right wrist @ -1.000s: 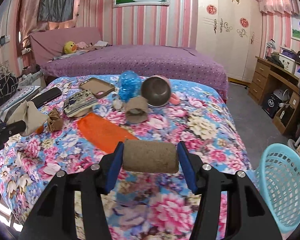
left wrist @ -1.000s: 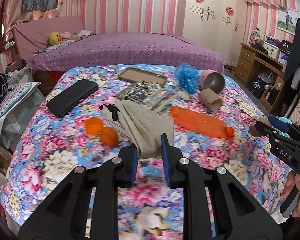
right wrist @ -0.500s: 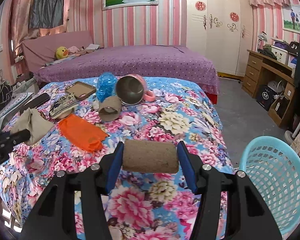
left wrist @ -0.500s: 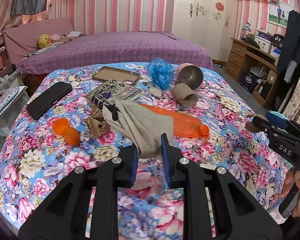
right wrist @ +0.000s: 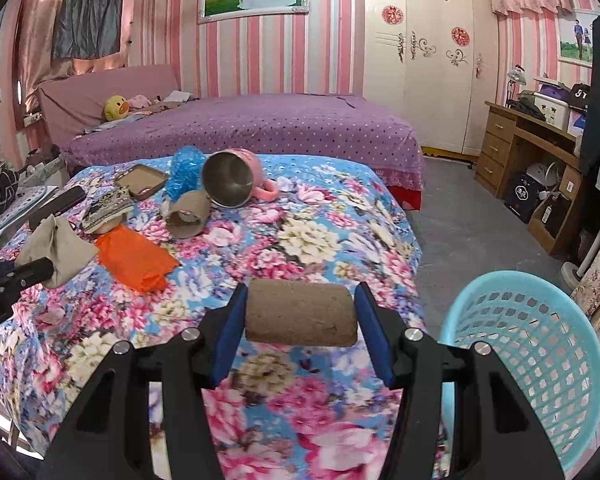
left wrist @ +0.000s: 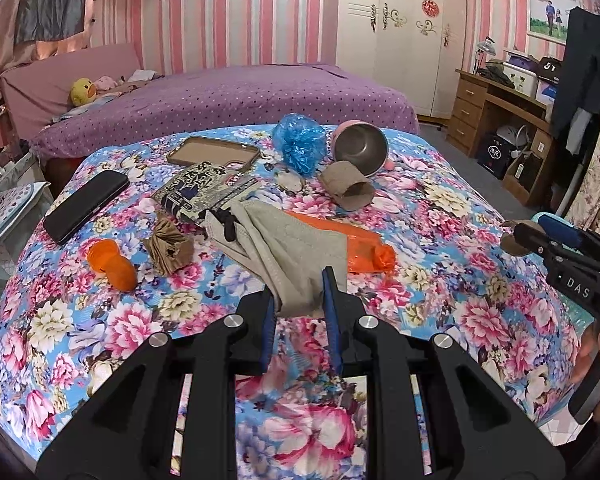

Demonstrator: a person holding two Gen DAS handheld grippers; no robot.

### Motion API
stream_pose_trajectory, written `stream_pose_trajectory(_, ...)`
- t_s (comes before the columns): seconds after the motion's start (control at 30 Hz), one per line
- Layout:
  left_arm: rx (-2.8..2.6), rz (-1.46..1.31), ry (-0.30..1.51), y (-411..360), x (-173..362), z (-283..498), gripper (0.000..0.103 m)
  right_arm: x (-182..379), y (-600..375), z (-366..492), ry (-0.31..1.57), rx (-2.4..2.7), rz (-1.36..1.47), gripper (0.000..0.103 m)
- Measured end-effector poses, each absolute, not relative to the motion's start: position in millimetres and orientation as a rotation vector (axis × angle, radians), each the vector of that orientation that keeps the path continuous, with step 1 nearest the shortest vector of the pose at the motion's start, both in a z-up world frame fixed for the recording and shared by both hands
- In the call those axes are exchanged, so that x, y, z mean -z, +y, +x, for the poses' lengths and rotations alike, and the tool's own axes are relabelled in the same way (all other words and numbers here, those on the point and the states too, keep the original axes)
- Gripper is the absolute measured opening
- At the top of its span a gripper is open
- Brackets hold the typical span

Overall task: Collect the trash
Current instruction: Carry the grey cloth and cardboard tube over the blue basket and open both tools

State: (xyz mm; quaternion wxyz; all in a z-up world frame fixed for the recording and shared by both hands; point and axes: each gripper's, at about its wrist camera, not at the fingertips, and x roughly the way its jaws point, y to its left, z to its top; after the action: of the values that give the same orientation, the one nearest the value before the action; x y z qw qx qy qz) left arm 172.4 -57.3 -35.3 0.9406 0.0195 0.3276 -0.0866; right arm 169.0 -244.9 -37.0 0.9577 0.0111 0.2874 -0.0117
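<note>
Right gripper (right wrist: pixel 300 322): clamped on a brown cardboard tube (right wrist: pixel 300 314), held crosswise above the flowered bedspread (right wrist: pixel 332 240).
Left gripper (left wrist: pixel 300 300): closed on a crumpled beige cloth-like mask (left wrist: pixel 288 252), lifted off the cover.
Bin: light-blue plastic mesh basket (right wrist: pixel 540 360) on the floor, just right of the tube.
Advice: carry each piece fully over the rim before releasing, tube first.
Farther: orange plastic bag (right wrist: pixel 136 256), second cardboard tube (right wrist: pixel 188 216), blue plastic wad (right wrist: pixel 184 172) not yet collected.

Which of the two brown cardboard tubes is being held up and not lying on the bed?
The cardboard tube clamped crosswise in the right gripper, near the blue basket. The other tube lies untouched on the floral bedspread beside the tipped pink mug.
</note>
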Motion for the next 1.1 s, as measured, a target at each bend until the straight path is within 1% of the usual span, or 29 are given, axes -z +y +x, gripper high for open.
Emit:
stream_pose_trajectory(0.27,0.19,0.049,0.664,-79.2,33.7,171.7,0.02,29.2,-282.8,161.3,0.552,0.054,0.034,0.054)
stream_pose_trajectory(0.53,0.202,0.061,0.635,-123.7,20.9,175.5,0.02,24.4,-340.4,155.8,0.547,0.137,0.045,0.054)
stream_pose_trajectory(0.7,0.261,0.041,0.626,-163.4,19.6,178.2,0.02,25.4,-382.8,143.5,0.544,0.195,0.077,0.054)
stream_pose_trajectory(0.9,0.311,0.03,0.628,-208.2,27.1,178.4,0.02,31.2,-428.7,128.8,0.55,0.274,0.032,0.054)
stream_pose_trajectory(1.1,0.394,0.036,0.606,-268.0,26.8,170.3,0.021,40.5,-472.8,113.4,0.554,0.331,0.084,0.054)
